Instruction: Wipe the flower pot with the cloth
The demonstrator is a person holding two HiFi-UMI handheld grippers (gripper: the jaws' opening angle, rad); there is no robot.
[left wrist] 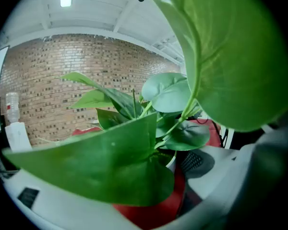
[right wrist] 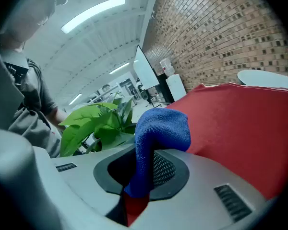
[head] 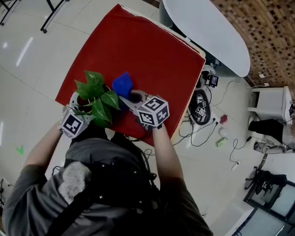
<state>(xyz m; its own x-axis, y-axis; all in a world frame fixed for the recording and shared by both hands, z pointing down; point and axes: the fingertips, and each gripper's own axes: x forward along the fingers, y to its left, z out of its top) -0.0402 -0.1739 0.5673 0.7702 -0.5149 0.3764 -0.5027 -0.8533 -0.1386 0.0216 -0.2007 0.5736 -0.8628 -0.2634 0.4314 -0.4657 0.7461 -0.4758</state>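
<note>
Cloth (right wrist: 161,128), blue, is clamped between the closed jaws of the right gripper (right wrist: 133,198) and stands up from them in a fold, low in the middle of the red table (head: 147,48). Just left of it sits the flower pot (head: 82,102), at the table's lower left edge. The left gripper (head: 78,111) has its jaws apart on either side of the pot. Green leaves (left wrist: 110,162) fill its view, so I cannot tell whether they press it.
</note>
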